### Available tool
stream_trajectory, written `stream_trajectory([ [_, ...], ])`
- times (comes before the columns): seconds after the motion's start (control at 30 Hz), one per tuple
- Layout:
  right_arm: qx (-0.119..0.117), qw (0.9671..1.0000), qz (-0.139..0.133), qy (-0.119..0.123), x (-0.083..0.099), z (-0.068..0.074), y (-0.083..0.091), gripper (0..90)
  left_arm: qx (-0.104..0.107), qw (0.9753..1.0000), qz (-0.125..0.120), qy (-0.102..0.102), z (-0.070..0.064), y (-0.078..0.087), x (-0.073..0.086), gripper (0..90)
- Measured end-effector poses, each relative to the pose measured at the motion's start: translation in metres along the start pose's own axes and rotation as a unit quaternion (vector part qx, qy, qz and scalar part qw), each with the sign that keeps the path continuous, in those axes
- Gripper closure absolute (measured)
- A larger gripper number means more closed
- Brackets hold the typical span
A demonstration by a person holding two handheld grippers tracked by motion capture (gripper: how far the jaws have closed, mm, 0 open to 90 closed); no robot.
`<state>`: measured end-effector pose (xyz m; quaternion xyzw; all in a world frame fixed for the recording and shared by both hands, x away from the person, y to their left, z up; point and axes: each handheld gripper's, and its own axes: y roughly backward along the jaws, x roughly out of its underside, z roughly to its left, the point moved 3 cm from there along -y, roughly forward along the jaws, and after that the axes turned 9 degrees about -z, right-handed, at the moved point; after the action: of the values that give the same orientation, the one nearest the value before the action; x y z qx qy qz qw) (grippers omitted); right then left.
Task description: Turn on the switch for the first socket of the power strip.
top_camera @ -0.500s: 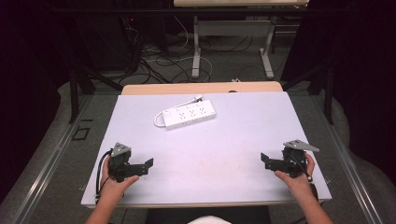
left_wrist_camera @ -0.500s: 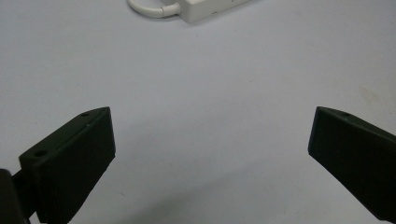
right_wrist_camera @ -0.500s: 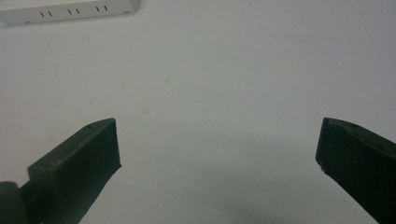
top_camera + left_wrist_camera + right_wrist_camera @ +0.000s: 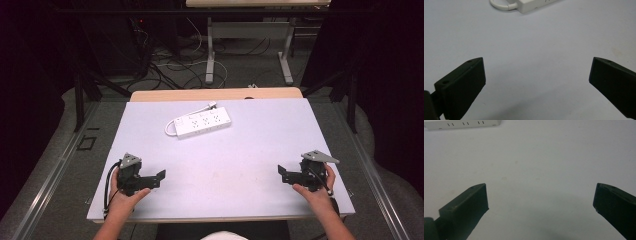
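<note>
White table (image 4: 250, 150), unlabelled power strip (image 4: 202, 121), left gripper (image 4: 159, 178), right gripper (image 4: 281, 172), fingers apart.

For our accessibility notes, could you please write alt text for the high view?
A person's two hands each hold a black two-jaw gripper, the left gripper and right gripper, jaws open, low over the near corners of a pale grey rectangular table. A white plastic power strip with its looped white cord lies untouched toward the far side.
</note>
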<state>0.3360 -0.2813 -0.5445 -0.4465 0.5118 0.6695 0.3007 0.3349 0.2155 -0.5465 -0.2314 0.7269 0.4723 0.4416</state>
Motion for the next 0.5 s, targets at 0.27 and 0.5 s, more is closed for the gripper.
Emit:
stream_trajectory([
  [0.27, 0.004, 1.0, 0.002, -0.004, 0.001, 0.0, 0.0, 0.0, 0.015, 0.9998, 0.009, -0.003, -0.01, -0.003, -0.001, 1.6],
  [0.5, 0.004, 1.0, 0.0, -0.003, 0.001, -0.002, 0.001, 0.1, 0.019, 0.9998, 0.002, 0.003, -0.019, -0.006, -0.003, 3.8],
])
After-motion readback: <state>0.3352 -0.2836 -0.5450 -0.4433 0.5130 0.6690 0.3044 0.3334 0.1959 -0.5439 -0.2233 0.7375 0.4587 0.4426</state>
